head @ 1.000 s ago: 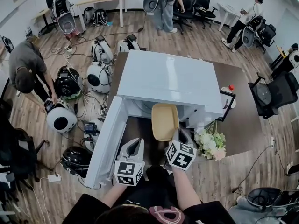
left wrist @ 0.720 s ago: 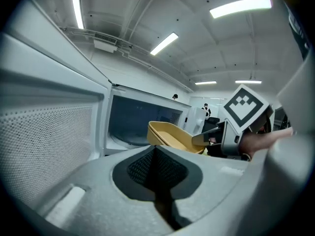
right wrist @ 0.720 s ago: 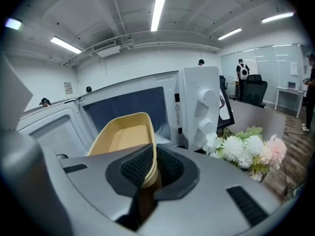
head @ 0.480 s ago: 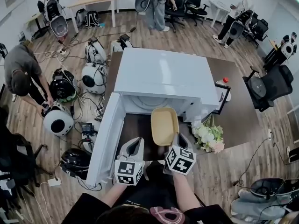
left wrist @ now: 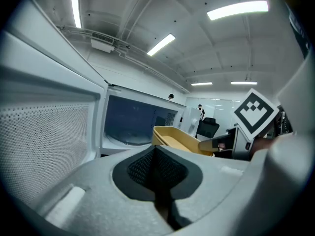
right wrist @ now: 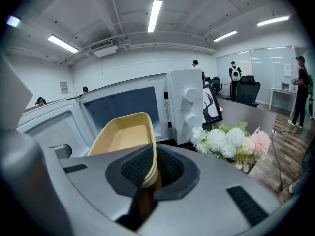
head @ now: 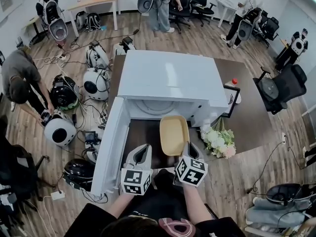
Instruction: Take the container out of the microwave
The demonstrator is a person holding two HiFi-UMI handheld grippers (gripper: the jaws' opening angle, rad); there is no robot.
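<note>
1. Tan oblong shallow container [head: 174,135] is hanging at mouth of white boxy microwave [head: 168,80], mostly outside, door [head: 112,149] open.
2. R gripper [right wrist: 147,170] is clamping container's near rim w/ both pads.
3. L gripper [left wrist: 156,167] is hovering beside it, jaws together, empty.

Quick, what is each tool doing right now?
Left tool: closed, empty.
Right tool: closed on the rim of the yellow container.

Bright even light from ceiling strip lamps [right wrist: 154,14]; sheen on microwave [head: 168,80]; fisheye bending, dark corners.
</note>
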